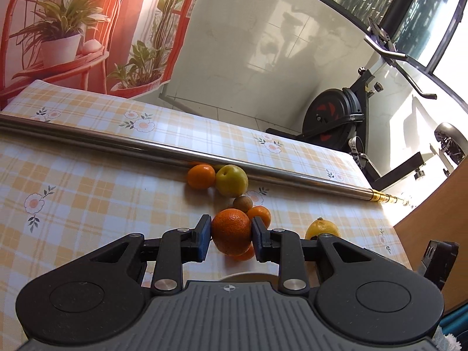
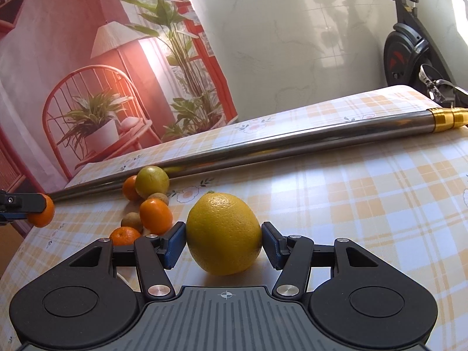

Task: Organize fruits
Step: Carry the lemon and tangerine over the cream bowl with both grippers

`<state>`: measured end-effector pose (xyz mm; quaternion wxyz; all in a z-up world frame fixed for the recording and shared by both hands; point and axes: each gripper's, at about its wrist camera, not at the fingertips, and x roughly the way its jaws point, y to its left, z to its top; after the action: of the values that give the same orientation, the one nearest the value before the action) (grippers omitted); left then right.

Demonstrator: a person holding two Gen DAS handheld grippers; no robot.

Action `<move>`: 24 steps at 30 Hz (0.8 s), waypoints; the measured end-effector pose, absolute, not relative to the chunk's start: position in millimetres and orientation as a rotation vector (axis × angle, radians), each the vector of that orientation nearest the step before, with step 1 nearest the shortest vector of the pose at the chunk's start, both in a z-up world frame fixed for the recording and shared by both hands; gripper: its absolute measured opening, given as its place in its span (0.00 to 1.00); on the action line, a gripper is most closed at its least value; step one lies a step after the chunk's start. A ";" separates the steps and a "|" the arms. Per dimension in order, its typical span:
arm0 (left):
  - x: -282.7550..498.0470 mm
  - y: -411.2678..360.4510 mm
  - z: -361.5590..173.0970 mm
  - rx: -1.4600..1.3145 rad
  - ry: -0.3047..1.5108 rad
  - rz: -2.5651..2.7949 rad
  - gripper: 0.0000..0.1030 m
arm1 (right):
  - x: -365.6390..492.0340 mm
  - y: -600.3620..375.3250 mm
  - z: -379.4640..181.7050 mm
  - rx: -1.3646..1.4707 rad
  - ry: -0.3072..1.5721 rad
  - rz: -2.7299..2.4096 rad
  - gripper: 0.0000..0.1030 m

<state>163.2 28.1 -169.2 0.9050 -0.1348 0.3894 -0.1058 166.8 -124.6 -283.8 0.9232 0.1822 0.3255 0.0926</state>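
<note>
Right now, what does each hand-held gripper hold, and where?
Left hand-held gripper clamps an orange across its sides; right hand-held gripper clamps a lemon across its middle.

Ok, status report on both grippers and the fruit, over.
Left gripper shut on an orange. Right gripper shut on the lemon. Loose fruit cluster beside the metal pole; nothing blocking.

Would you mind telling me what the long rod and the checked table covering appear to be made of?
The long silver rod looks like polished steel: it mirrors the fruit, and has a brass-coloured end. The yellow checked table cover seems to be glossy vinyl or oilcloth, judging by its sheen, though coated fabric is possible.
</note>
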 end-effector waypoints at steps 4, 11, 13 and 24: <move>126.1 37.3 -163.8 -0.278 0.825 -0.212 0.30 | 143.1 -115.5 -278.6 0.384 0.683 0.207 0.51; 84.2 42.4 -170.9 -0.262 0.877 -0.232 0.30 | 100.0 -103.0 -259.4 0.386 0.677 0.232 0.51; 75.7 40.8 -173.2 -0.239 0.891 -0.244 0.30 | 89.0 -102.3 -252.8 0.381 0.672 0.229 0.51; 55.4 25.1 -203.6 -0.148 0.986 -0.284 0.30 | 51.8 -82.0 -228.8 0.217 0.741 0.276 0.51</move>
<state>55.4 25.1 -203.6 0.8686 -0.0710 0.4712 -0.1358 51.8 -82.0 -228.8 0.9172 0.1057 0.3600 0.1344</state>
